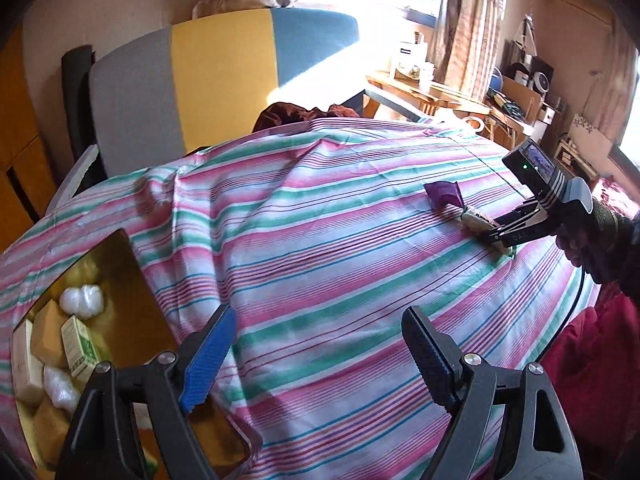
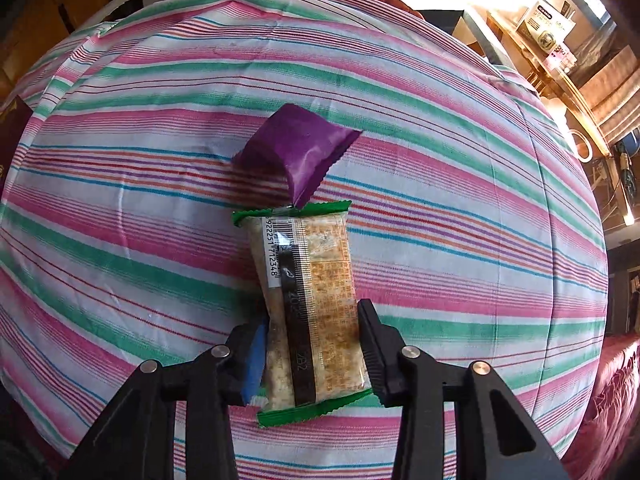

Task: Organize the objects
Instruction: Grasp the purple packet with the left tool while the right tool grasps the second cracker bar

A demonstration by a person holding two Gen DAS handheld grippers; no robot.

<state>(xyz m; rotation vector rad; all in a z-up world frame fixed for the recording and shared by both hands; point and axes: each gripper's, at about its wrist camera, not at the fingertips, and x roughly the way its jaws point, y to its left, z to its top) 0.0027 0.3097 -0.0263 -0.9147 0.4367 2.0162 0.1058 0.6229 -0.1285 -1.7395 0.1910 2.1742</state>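
A clear cracker packet (image 2: 310, 292) with green sealed ends lies on the striped tablecloth (image 2: 460, 200). My right gripper (image 2: 312, 320) is shut on its near half, with a pad against each long side. A purple snack packet (image 2: 296, 152) sits just beyond, touching the cracker packet's far end. In the left wrist view the right gripper (image 1: 500, 232), the cracker packet (image 1: 474, 220) and the purple packet (image 1: 444, 194) are at the far right. My left gripper (image 1: 320, 316) hangs open over bare cloth beside a gold tray (image 1: 120, 264) that holds several small boxes and white wrapped sweets.
A chair with a grey, yellow and blue back (image 1: 220, 72) stands behind the table. A wooden desk (image 1: 432, 92) with clutter is at the back right. Red fabric (image 1: 580, 352) lies past the table's right edge. A person's hand (image 1: 580, 248) holds the right gripper.
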